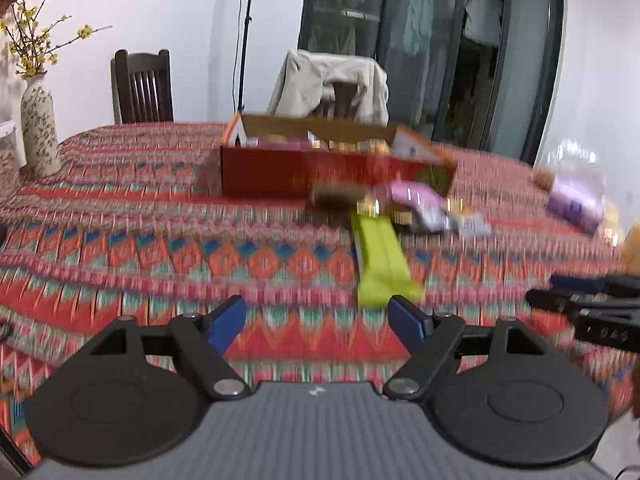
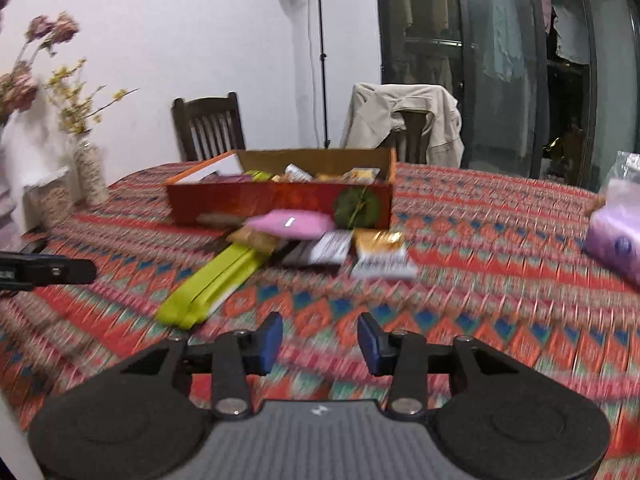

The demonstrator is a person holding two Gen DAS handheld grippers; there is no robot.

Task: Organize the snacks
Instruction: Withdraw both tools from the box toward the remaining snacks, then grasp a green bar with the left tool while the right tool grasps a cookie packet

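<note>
A red cardboard box [image 2: 280,200] with its flaps up stands mid-table, several snack packets inside. In front of it lies a loose pile: a long lime-green packet [image 2: 212,284], a pink packet [image 2: 290,224], a gold-and-white packet [image 2: 380,254] and a dark wrapper [image 2: 316,250]. My right gripper [image 2: 320,344] hovers over bare cloth short of the pile, its jaws apart by a narrow gap with nothing in it. My left gripper [image 1: 316,320] is open wide and empty, the lime-green packet [image 1: 380,260] just beyond its right finger. The box [image 1: 320,168] sits farther back.
A patterned red tablecloth [image 1: 160,248] covers the table. A flower vase [image 1: 40,128] stands at the far left edge and a purple bag [image 2: 616,248] at the right. Two chairs [image 2: 208,128], one draped with a beige jacket [image 2: 404,120], stand behind the table.
</note>
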